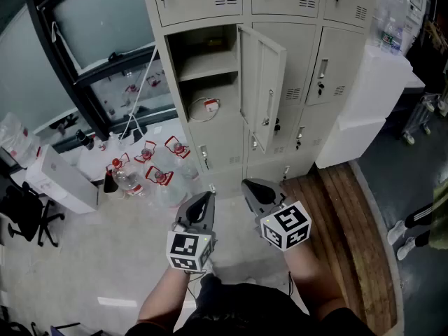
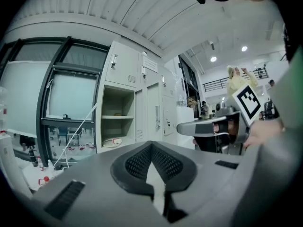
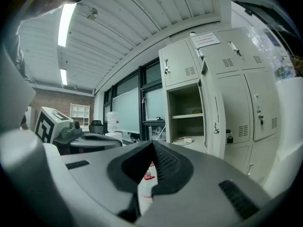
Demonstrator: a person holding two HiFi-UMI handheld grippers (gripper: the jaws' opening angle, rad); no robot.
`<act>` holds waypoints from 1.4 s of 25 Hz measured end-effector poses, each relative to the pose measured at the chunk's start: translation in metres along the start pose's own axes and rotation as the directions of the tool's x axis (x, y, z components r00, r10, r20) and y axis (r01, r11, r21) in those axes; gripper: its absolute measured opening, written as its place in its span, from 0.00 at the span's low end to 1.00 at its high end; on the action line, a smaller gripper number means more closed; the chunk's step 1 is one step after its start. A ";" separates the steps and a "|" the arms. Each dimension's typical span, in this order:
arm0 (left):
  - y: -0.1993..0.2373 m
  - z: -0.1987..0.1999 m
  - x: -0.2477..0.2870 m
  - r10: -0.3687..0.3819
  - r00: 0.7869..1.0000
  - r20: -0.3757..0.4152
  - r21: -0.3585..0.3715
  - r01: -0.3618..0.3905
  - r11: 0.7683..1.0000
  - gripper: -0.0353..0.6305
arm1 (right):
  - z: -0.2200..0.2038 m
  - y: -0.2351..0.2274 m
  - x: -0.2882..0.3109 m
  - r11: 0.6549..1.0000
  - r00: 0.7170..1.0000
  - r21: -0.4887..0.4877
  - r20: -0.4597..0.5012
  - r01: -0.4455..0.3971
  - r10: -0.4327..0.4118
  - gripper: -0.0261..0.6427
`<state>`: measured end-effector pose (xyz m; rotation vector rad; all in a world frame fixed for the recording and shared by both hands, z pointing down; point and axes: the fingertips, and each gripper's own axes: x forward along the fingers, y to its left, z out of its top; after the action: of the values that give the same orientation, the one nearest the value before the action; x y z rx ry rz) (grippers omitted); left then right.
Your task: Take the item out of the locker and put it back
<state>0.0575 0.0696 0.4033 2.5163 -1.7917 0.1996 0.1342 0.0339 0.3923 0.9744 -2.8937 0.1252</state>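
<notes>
The beige locker stands ahead with one door swung open. In the open compartment, under its shelf, lies a coiled white cable with a red tag, also seen in the left gripper view as the cable and in the right gripper view as the cable. My left gripper and right gripper are held side by side well short of the locker, pointing at it. Left gripper has its jaws closed, nothing between them. Right gripper is likewise shut and empty.
Several water bottles stand on the floor left of the locker, beside a white box and an office chair. A wooden platform and a white block lie to the right. A person's legs show at the far right.
</notes>
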 end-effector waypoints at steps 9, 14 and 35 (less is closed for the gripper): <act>-0.006 0.002 0.000 0.008 1.000 0.001 -0.022 -0.008 1.000 0.06 | 0.003 -0.001 -0.006 1.000 0.999 0.000 0.023 -0.026 0.026 0.03; -0.005 0.002 0.001 0.014 1.000 -0.001 -0.025 -0.014 1.000 0.06 | 0.002 -0.002 -0.003 0.999 0.999 0.009 0.030 -0.037 0.037 0.03; 0.110 0.003 0.068 -0.081 0.997 0.007 -0.073 0.082 0.994 0.06 | 0.021 -0.027 0.131 0.999 0.999 0.015 -0.013 0.048 -0.048 0.03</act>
<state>-0.0243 -0.0311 0.4051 2.5344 -1.6614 0.1235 0.0454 -0.0678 0.3871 1.0404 -2.8598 0.1496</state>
